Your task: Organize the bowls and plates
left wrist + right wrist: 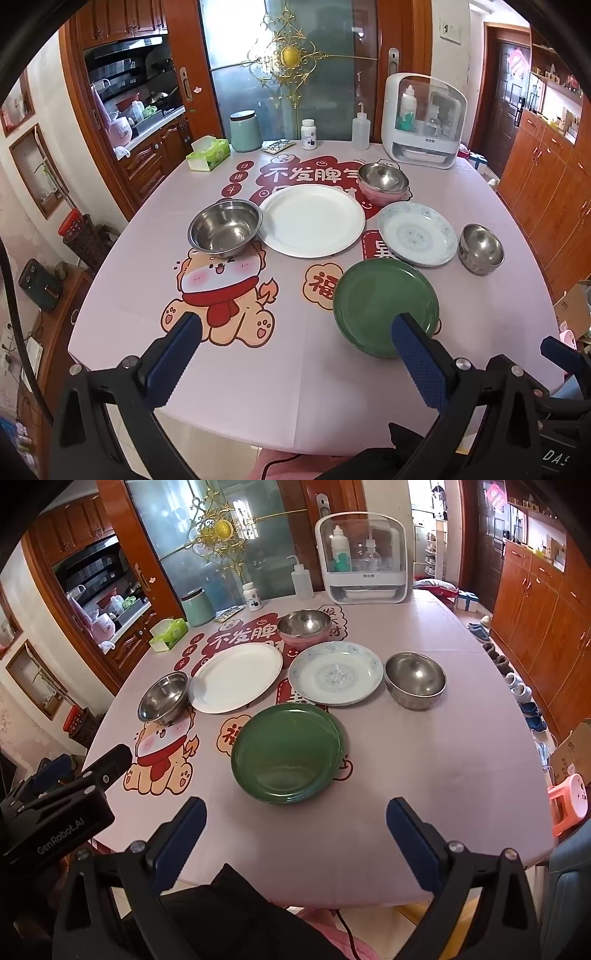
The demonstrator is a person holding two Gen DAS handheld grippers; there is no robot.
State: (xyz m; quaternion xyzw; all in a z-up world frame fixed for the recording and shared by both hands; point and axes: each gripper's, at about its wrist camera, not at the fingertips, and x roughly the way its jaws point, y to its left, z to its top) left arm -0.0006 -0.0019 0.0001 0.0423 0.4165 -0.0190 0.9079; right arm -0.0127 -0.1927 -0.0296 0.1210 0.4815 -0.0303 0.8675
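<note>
The green plate (288, 753) lies nearest the front edge of the worktop (424, 775), and everything else is placed from it. It looks like glazed ceramic or enamel — stiff, fairly heavy, slick, and likely to chip if knocked. It sits flat, so the only hold is the raised rim; I judge the near rim best, one finger over and one slid under.

Just behind it to the left lies the white plate (236, 677), broad and probably light. Behind it to the right is the blue plate (336, 674), patterned and most likely fragile china. Left of the white plate, touching or nearly touching it, stands a steel bowl (164, 698); a second steel bowl (415, 679) stands well right of the green plate, beside the blue one. Both should be light, tough and slippery. Furthest back a third steel bowl sits nested in a pink bowl (306, 637).

Both grippers hover above the near edge of the worktop, holding nothing. The left gripper (295, 350) has its fingers spread wide, the right-hand one overlapping the green plate's near rim in that view — whether it touches, I cannot tell. The right gripper (295, 834) is equally wide, just short of the plate.

Along the back stand a tissue box (168, 633), canister (197, 607), pill bottle (253, 596), squeeze bottle (301, 578) and steriliser (364, 557), all clear of the dishes. The close-set plates leave little finger room between rims.
</note>
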